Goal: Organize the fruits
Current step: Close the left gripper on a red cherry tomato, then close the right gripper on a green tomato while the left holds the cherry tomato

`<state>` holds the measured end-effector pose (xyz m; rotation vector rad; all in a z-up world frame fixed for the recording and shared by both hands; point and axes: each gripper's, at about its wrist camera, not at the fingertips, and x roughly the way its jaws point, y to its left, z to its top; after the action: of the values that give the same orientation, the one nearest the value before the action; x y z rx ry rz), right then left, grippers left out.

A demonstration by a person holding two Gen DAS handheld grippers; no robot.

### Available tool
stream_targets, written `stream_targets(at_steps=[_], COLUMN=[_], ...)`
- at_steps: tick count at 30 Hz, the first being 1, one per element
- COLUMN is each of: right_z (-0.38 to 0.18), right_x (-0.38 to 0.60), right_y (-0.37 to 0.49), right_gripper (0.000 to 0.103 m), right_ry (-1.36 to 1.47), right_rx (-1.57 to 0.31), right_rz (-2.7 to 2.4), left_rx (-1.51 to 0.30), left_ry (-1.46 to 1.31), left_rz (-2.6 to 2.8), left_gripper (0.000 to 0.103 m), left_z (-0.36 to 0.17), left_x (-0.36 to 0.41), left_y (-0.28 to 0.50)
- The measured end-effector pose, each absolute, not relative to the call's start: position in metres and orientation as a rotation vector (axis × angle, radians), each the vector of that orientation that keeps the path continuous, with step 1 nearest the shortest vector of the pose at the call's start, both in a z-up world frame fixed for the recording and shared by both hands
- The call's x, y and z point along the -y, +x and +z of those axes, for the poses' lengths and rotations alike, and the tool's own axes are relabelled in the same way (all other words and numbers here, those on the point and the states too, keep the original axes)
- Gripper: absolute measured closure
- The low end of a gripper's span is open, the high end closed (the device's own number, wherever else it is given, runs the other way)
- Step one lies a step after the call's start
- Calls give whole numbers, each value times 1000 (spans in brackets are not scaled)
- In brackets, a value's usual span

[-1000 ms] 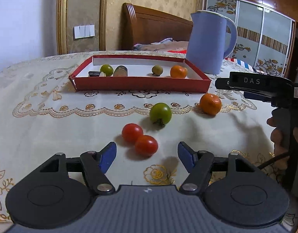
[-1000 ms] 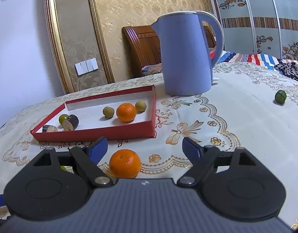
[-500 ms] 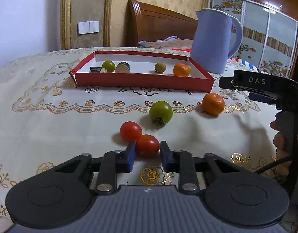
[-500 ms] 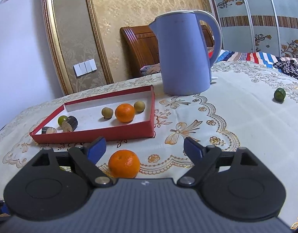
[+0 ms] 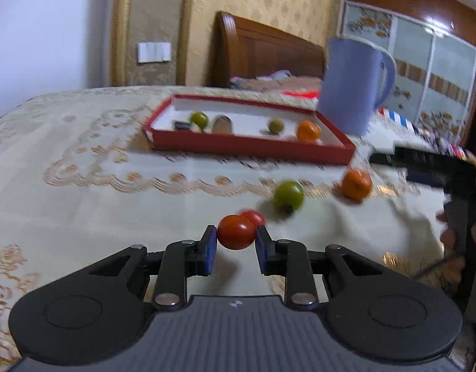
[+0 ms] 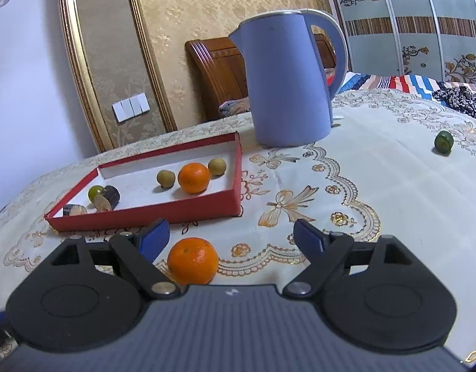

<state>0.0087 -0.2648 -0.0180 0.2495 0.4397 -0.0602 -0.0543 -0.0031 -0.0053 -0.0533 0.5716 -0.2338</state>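
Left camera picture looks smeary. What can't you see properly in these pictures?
- Second red tomato: left view, mostly hidden behind the red tomato in the left tool.
- Dark item in red tray: left view, motion-blurred.
- Small green fruit: right view, too small to identify.

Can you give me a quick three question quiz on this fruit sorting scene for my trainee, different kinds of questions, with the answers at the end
1. True or false: the left gripper is shut on a red tomato.
2. Multiple choice: what lies on the cloth between the fingers of the right gripper? A) an orange B) a green tomato C) nothing
3. Fill in: the orange inside the red tray sits between two small ____ fruits.

Key: 1 true. 2 A; that gripper is open and not gripping it. 3 brownish.
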Motion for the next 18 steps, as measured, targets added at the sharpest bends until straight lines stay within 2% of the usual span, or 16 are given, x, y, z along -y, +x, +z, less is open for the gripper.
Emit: stream_targets(at_steps=[7, 18], right_z=[-20, -17], right_x=[254, 222], right_y=[10, 5], right_gripper=[17, 18], right_ry=[186, 79], right_rx=[-462, -453], right_rz=[-46, 108], left_rx=[-562, -616], left_ry=[-61, -54], left_rz=[-120, -47], left_gripper=[77, 77], left_z=[6, -15], left_x=[-21, -32], left_y=[-28, 2])
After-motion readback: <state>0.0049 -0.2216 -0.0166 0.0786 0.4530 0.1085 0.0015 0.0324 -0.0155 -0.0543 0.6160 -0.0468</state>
